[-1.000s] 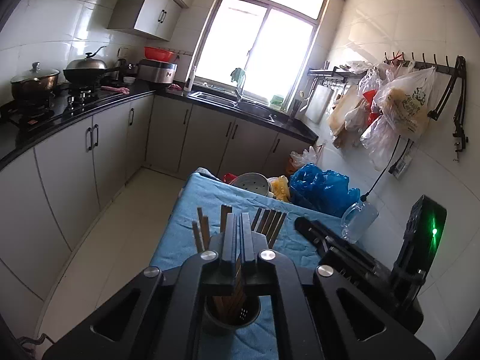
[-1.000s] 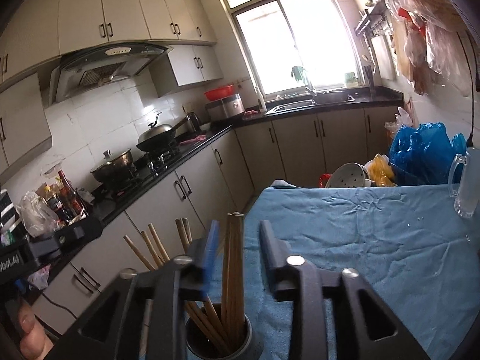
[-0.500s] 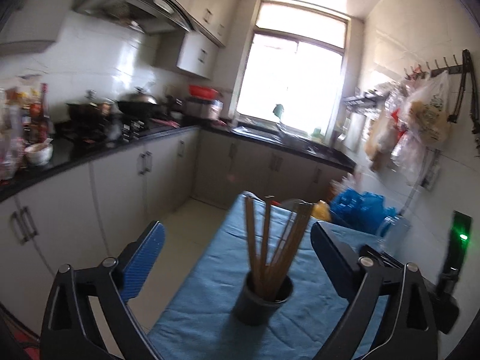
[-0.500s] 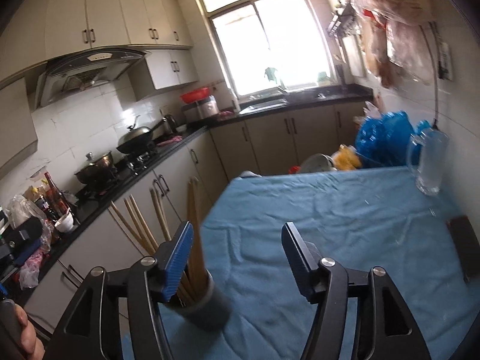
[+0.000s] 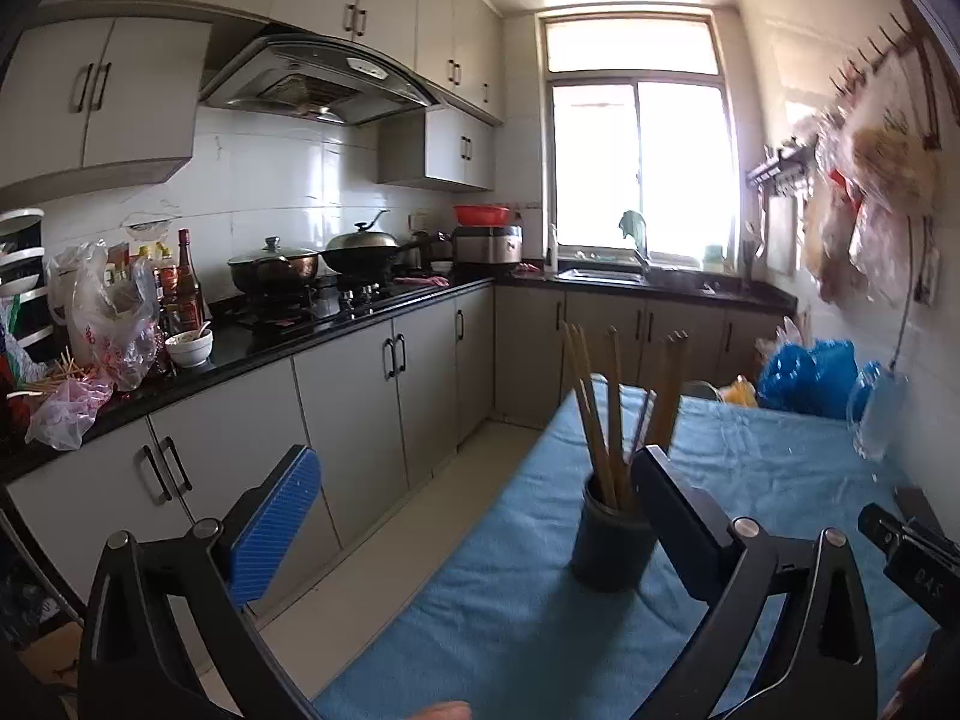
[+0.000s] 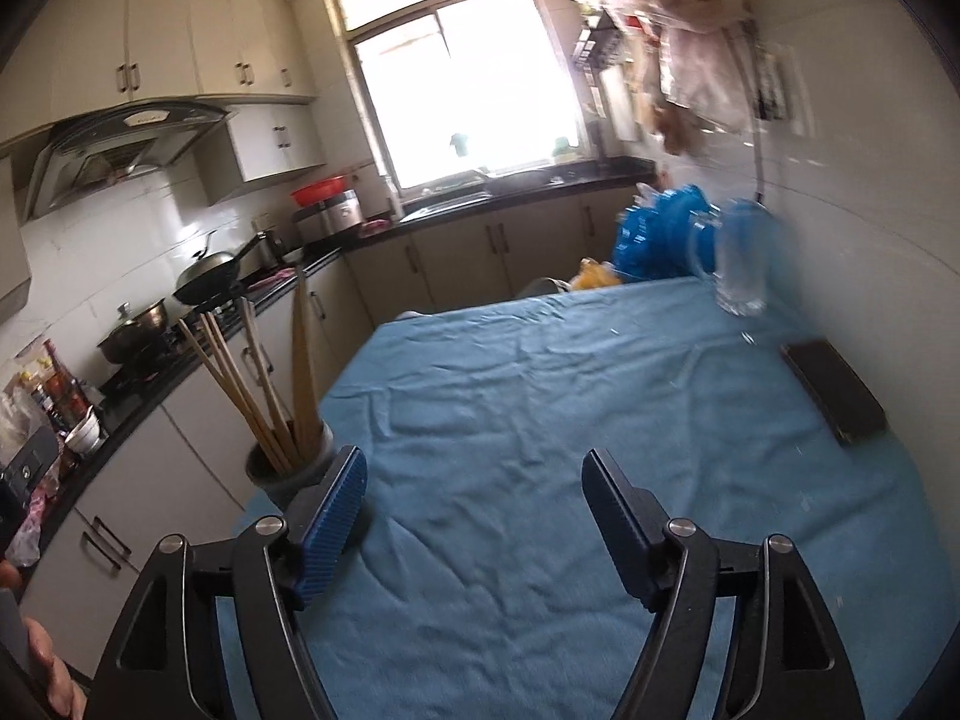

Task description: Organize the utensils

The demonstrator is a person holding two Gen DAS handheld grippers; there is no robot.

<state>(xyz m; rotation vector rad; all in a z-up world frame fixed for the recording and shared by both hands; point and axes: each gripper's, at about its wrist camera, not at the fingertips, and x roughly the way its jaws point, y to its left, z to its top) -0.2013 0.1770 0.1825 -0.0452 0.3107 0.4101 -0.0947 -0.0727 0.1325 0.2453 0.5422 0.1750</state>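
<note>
A dark round holder [image 5: 609,546] stands on the blue-clothed table [image 5: 780,480] near its left edge, with several wooden chopsticks [image 5: 612,414] upright in it. My left gripper [image 5: 474,510] is open and empty, drawn back, with the holder just left of its right finger. In the right wrist view the holder [image 6: 288,471] and chopsticks [image 6: 258,384] sit behind the left finger of my right gripper [image 6: 474,504], which is open, empty and held above the cloth.
A glass jug [image 6: 741,264] and a black flat device [image 6: 834,390] lie at the table's right side by the wall. Blue bags [image 5: 810,375] sit beyond the far end. The kitchen counter [image 5: 270,342] with pots runs along the left, across a floor gap.
Both grippers have opened and let go of chopsticks into the holder, then pulled back and away. The right gripper has swung to the right over the cloth.
</note>
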